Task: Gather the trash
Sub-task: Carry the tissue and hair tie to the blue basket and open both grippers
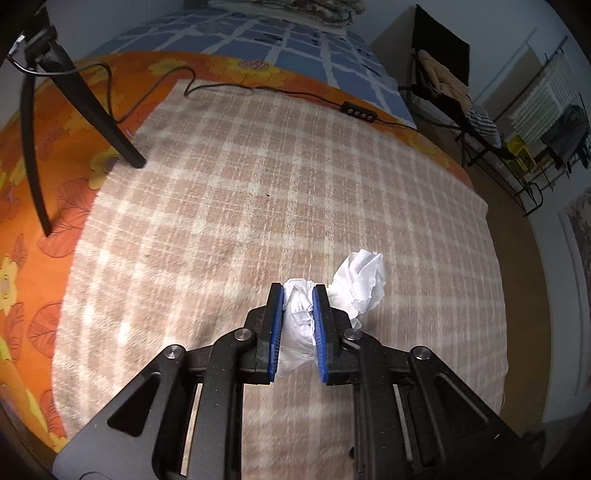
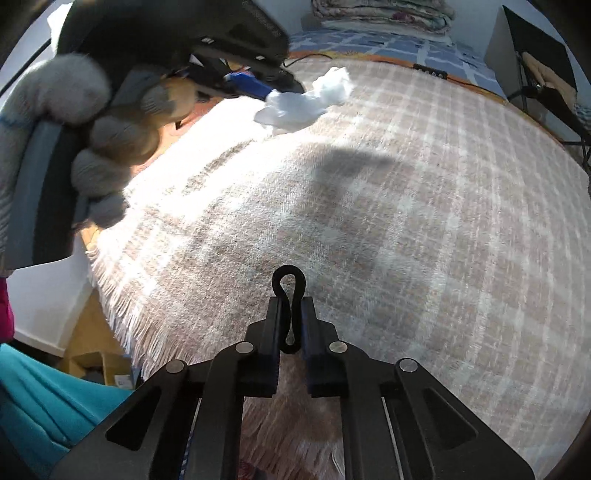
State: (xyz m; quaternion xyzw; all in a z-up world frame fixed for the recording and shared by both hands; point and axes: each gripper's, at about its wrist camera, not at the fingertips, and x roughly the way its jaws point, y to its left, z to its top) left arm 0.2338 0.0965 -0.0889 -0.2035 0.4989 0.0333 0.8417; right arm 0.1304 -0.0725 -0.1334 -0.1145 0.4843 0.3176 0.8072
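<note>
Your left gripper [image 1: 298, 291] is clamped on the tissue [image 1: 354, 284], half sticking out, could tear. Right gripper [image 2: 290, 301] pinches a black loop [image 2: 289, 284], may slip.

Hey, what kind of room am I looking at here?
Most likely a bedroom. A plaid blanket lies spread over an orange floral bedcover, folded bedding is stacked at the far end, and clothes hang on a chair beside the bed.
</note>
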